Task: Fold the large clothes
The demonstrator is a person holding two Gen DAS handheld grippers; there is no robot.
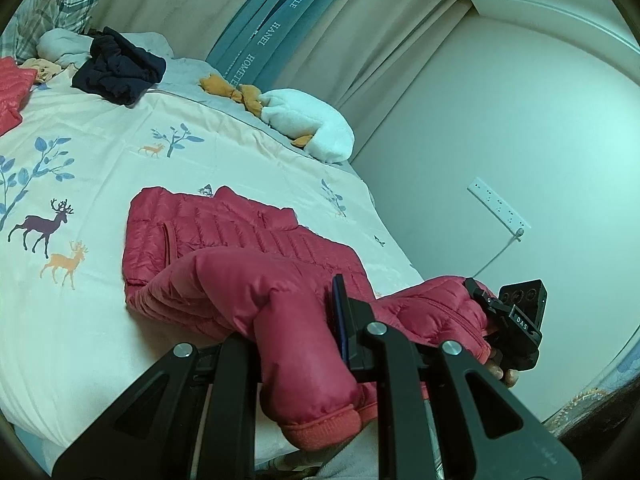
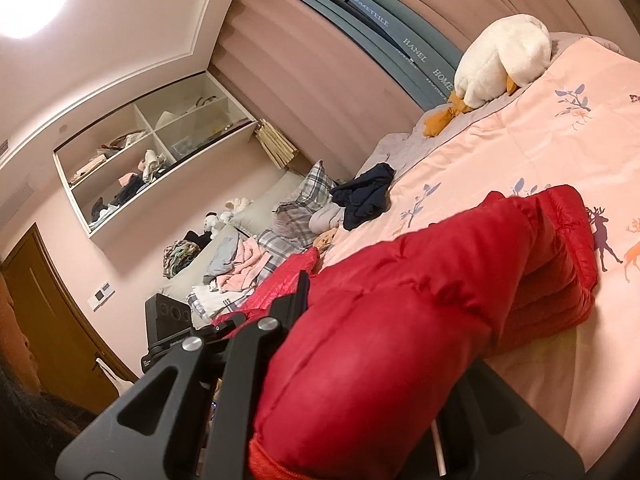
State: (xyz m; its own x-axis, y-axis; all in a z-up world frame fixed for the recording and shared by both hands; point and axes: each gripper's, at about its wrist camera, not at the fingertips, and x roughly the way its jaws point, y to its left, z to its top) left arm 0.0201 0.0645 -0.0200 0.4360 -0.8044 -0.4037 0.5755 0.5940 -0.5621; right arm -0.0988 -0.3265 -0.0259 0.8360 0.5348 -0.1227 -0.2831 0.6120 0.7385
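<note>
A red puffer jacket [image 1: 224, 236] lies partly folded on the deer-print bed cover [image 1: 120, 152]. My left gripper [image 1: 292, 332] is shut on one sleeve, whose ribbed cuff [image 1: 320, 428] hangs down between the fingers near the bed's edge. To the right, my right gripper [image 1: 492, 312] is shut on another sleeve of the same jacket, held off the bed's side. In the right wrist view the red jacket [image 2: 400, 300] fills the jaws of the right gripper [image 2: 380, 320] and hides its right finger. The left gripper [image 2: 236, 320] shows just behind it.
A white goose plush [image 1: 312, 124] and a dark navy garment [image 1: 120, 68] lie farther up the bed, with plaid pillows [image 1: 56, 8] and another red garment [image 1: 12, 92] at the head. A power strip [image 1: 500, 208] hangs on the wall. A person's head [image 2: 16, 340] is at the left edge.
</note>
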